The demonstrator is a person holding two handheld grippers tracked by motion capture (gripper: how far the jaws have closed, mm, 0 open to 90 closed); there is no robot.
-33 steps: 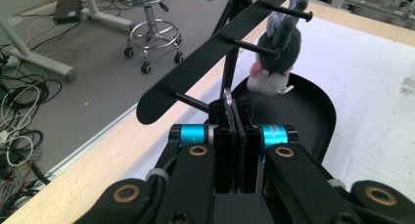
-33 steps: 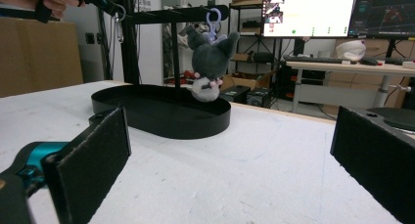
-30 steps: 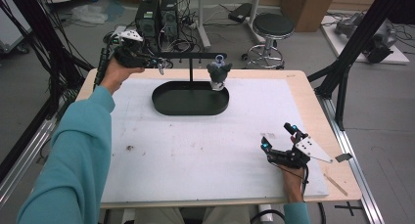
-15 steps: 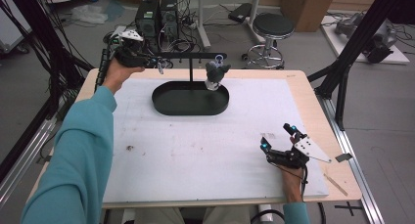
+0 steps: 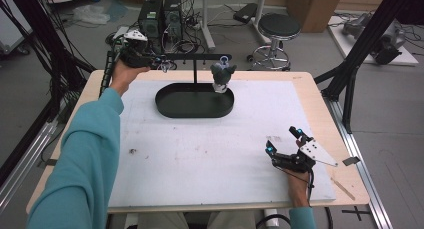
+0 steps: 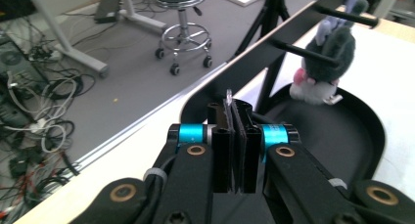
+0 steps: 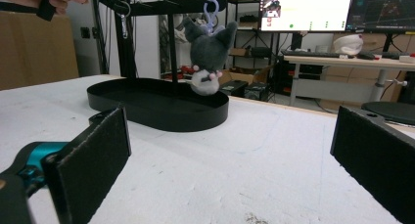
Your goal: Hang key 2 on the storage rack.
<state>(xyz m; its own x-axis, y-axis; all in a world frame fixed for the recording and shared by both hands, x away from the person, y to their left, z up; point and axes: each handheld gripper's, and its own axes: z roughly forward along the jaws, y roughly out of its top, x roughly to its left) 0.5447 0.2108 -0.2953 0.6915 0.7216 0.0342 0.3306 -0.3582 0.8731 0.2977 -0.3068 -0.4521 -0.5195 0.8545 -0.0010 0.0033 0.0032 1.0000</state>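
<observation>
Left gripper (image 5: 159, 65), upper left of the high view, is clenched on a thin metal clip (image 6: 229, 98) by the rack's crossbar (image 5: 192, 57). Right gripper (image 5: 285, 141), lower right, rests released on the white mat (image 5: 210, 154). 1 grey plush keychain (image 5: 222, 75) hangs over the black oval tray (image 5: 176, 109); a stool (image 5: 278, 26) stands beyond the table.

Plush toy (image 5: 222, 75) fuzzy grey cloth; stand tray (image 5: 170, 108) matt black metal; table edge (image 5: 320, 104) pale wood.

high: above, forward-down | gripper views: low, close | shared: black stand (image 5: 195, 96)
</observation>
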